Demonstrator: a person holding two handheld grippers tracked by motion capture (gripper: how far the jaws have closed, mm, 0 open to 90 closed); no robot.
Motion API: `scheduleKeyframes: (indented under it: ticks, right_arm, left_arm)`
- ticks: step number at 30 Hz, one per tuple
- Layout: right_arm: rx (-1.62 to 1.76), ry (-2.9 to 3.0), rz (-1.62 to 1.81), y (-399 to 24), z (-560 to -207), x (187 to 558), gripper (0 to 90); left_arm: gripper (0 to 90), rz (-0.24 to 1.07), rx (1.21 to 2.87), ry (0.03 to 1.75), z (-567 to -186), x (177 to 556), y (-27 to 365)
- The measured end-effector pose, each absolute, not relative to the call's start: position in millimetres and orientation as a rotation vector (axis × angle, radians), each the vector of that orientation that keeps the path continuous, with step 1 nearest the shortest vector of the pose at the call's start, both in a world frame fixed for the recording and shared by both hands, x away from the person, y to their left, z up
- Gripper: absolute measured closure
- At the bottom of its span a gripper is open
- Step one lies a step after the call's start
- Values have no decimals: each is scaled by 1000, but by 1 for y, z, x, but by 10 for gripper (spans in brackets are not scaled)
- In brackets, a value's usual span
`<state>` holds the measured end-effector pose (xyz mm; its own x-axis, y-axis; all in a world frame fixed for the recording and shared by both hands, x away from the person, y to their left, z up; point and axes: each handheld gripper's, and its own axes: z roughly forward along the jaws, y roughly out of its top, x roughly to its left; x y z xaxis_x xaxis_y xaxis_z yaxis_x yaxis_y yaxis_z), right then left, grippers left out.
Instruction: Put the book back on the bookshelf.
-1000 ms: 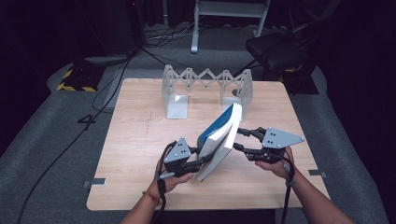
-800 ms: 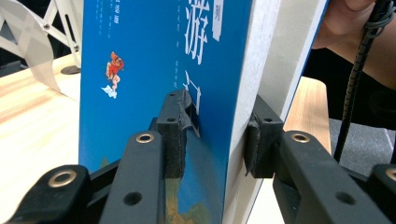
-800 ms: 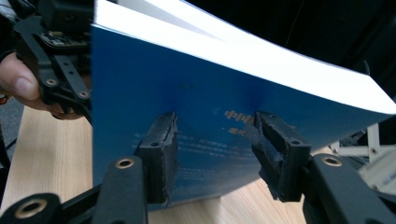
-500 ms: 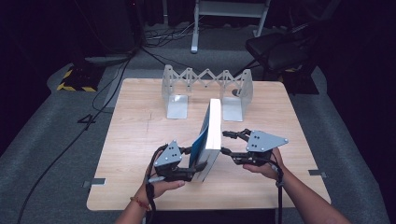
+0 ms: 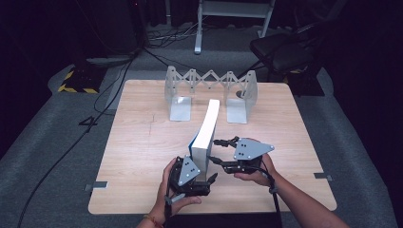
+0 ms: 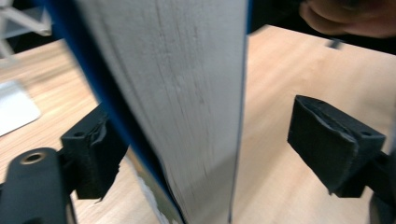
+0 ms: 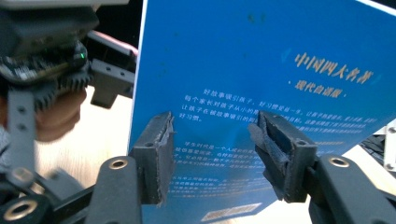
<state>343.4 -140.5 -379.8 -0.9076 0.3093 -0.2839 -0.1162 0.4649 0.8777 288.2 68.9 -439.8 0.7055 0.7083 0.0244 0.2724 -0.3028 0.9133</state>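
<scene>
A thick blue-covered book with white page edges (image 5: 205, 135) stands upright on the pale wooden bench (image 5: 142, 142), in front of the grey metal expanding bookend rack (image 5: 211, 90) and well short of it. Standing it up looks done; moving it into the rack is left. The left tool (image 5: 209, 179), at the book's near end, has just been opening: in its own view the book (image 6: 187, 102) sits between wide jaws, one pad (image 6: 334, 140) clearly off it, so it grips nothing. The right tool (image 5: 219, 151), beside the book away from the rack, has jaws half open and empty; they have just been widening. Its view alone shows the cover (image 7: 261, 70) with its printed text.
</scene>
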Motion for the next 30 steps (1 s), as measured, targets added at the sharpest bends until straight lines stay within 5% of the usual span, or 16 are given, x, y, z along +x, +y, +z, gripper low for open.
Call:
scheduleKeyframes:
  ticks: [4,6,8,11,18,30]
  right_arm:
    - [219,2325,1442,-137,-386,348,460]
    - [229,2329,1447,-137,-386,348,454]
    - [248,2336,1457,-137,-387,350,442]
    - [277,2328,1476,-141,-388,351,442]
    - [337,2335,1444,-178,-389,360,385]
    - [724,2500,1109,-302,-469,393,340]
  left_arm:
    - [212,569,1819,833,-442,289,68]
    - [272,577,1802,850,-443,289,69]
    - [428,573,1780,863,-443,291,75]
    - [485,572,1792,849,-443,291,78]
    - [511,583,1817,824,-441,294,89]
    - [434,570,1810,748,-440,302,85]
